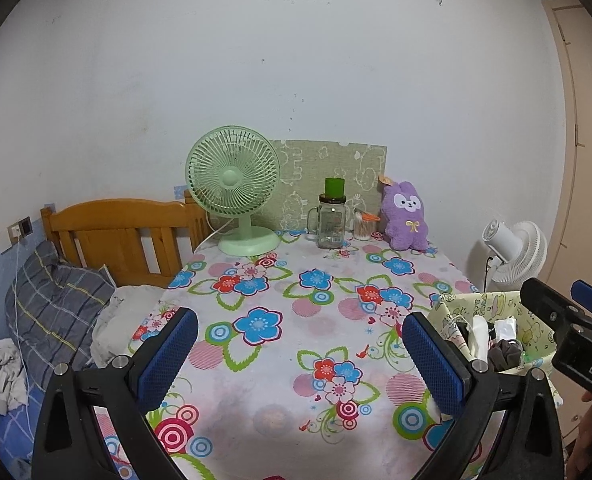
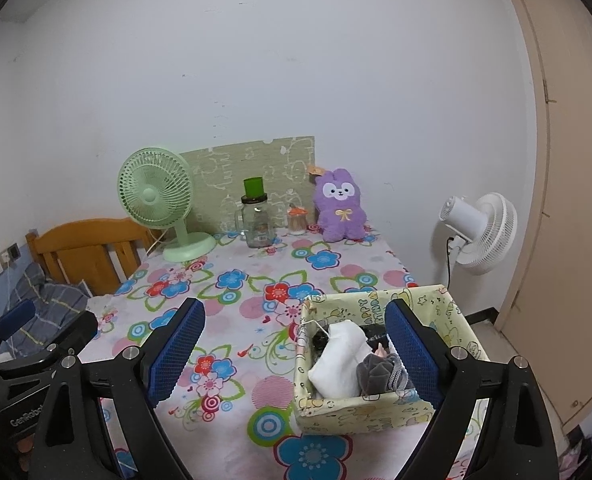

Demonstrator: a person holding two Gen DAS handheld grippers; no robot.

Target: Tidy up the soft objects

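1. Blue pads on our left gripper (image 1: pixel 300 344) and right gripper (image 2: pixel 294 342) sit wide apart, holding nothing.
2. Below them we see the flowery tablecloth (image 1: pixel 280 280).
3. Our yellow box (image 2: pixel 376 412) sits on the right, with a white cloth (image 2: pixel 340 360) and grey cloth (image 2: pixel 380 376) inside.
4. Far back, the purple bunny (image 2: pixel 339 204) sits beside a jar (image 2: pixel 258 220) and green fan (image 2: pixel 156 196).

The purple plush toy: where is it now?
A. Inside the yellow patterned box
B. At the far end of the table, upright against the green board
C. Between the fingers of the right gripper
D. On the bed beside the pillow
B: the purple plush toy stands upright on the table against the green board, far from the yellow patterned box.
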